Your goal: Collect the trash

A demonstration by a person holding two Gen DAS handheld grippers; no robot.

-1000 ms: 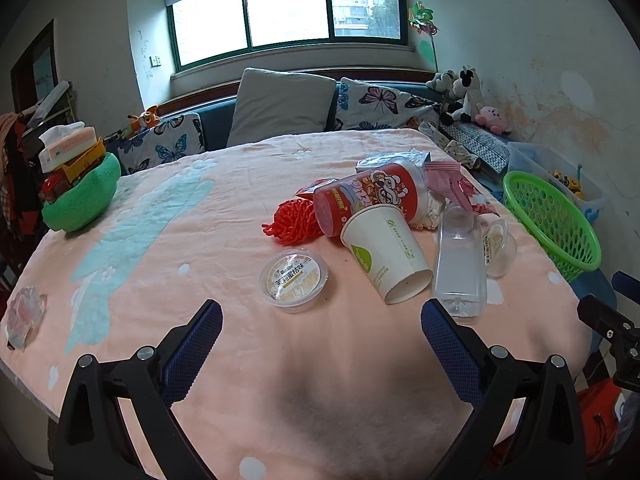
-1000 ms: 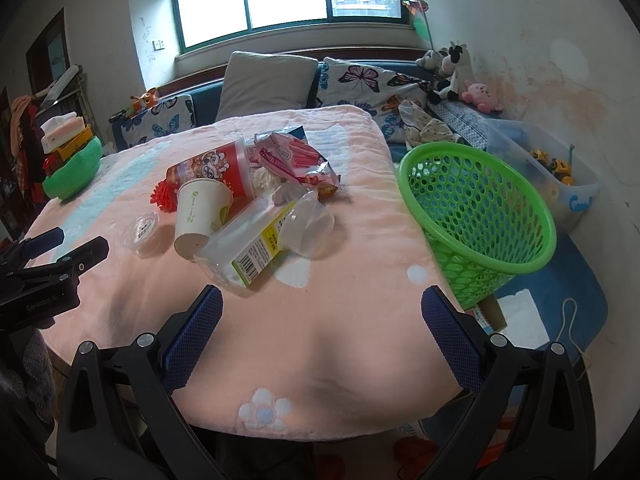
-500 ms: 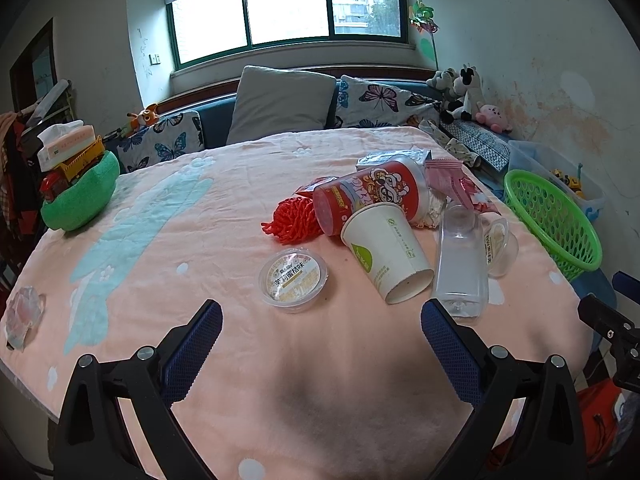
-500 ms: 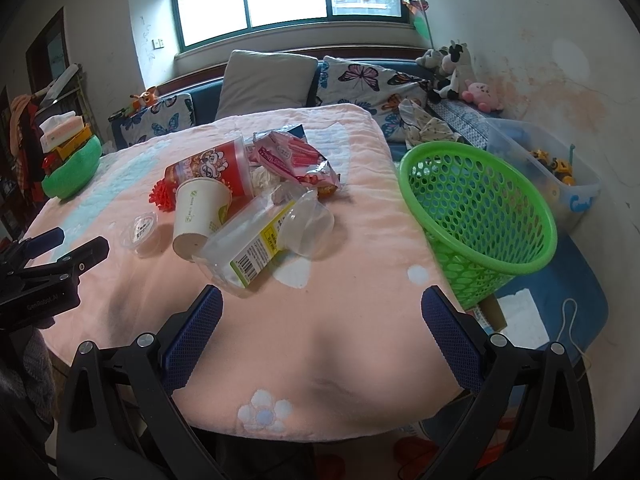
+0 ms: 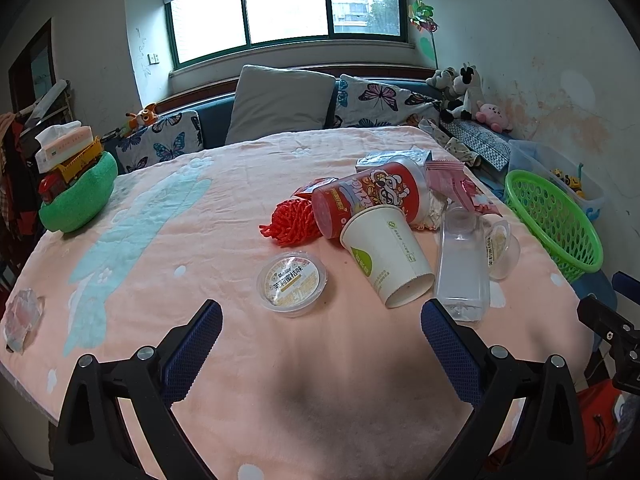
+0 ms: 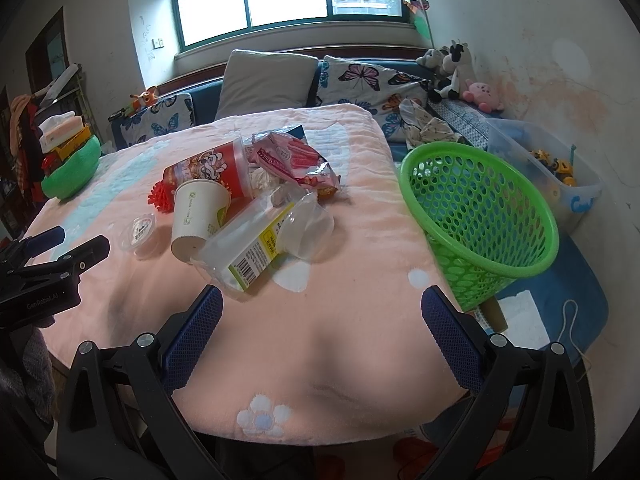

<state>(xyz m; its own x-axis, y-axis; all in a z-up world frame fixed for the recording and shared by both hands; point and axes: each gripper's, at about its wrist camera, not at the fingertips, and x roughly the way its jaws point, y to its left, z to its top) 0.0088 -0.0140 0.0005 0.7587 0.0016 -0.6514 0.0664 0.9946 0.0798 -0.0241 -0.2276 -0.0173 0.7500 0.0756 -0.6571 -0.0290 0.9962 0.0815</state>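
Trash lies in a heap on the pink blanket-covered table (image 5: 224,216): a white paper cup (image 5: 386,254) on its side, a red snack tub (image 5: 366,196), a clear bottle (image 5: 462,262), a red mesh ball (image 5: 290,222), a pink wrapper (image 6: 294,156) and a small lidded jelly cup (image 5: 291,282). A green plastic basket (image 6: 476,216) stands at the table's right edge. My left gripper (image 5: 320,336) is open and empty, near the jelly cup. My right gripper (image 6: 320,312) is open and empty, just short of the bottle (image 6: 244,254).
A green bowl (image 5: 76,196) with toys and a tissue box sits at the table's far left. A crumpled wrapper (image 5: 22,316) lies near the left edge. A sofa with cushions (image 5: 280,104) stands behind. A clear toy bin (image 6: 552,168) sits by the wall.
Both grippers have barely moved; the left view has crept slightly closer to the trash. Nothing was taken hold of.
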